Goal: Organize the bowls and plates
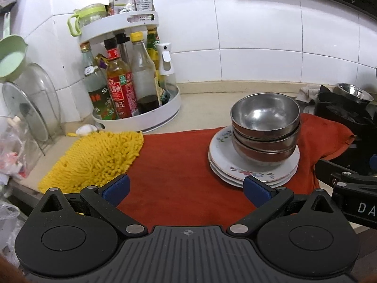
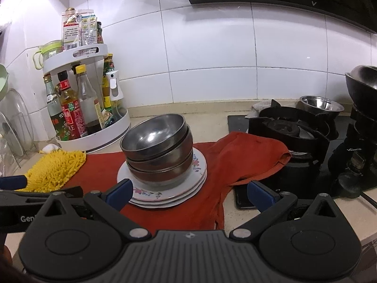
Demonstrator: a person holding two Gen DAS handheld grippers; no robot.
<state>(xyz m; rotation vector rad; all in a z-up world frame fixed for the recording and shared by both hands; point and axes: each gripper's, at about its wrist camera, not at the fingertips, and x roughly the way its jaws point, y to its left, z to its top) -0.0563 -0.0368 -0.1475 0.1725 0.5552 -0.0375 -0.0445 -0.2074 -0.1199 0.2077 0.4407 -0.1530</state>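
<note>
Three nested steel bowls (image 1: 265, 127) stand on a stack of white floral plates (image 1: 249, 169) on a red cloth (image 1: 179, 165). The same bowls (image 2: 156, 148) and plates (image 2: 165, 193) show in the right wrist view. My left gripper (image 1: 186, 189) is open and empty, just in front of the plates and to their left. My right gripper (image 2: 189, 194) is open and empty, in front of the plates and to their right. Another steel bowl (image 2: 321, 103) sits behind the stove.
A white two-tier turntable of sauce bottles (image 1: 132, 89) stands at the back left. A yellow chenille mat (image 1: 94, 158) lies left of the cloth. A black gas stove (image 2: 292, 132) is at the right, with a dark wok (image 2: 362, 80). Glass lids (image 1: 28, 103) lean in a rack at the left.
</note>
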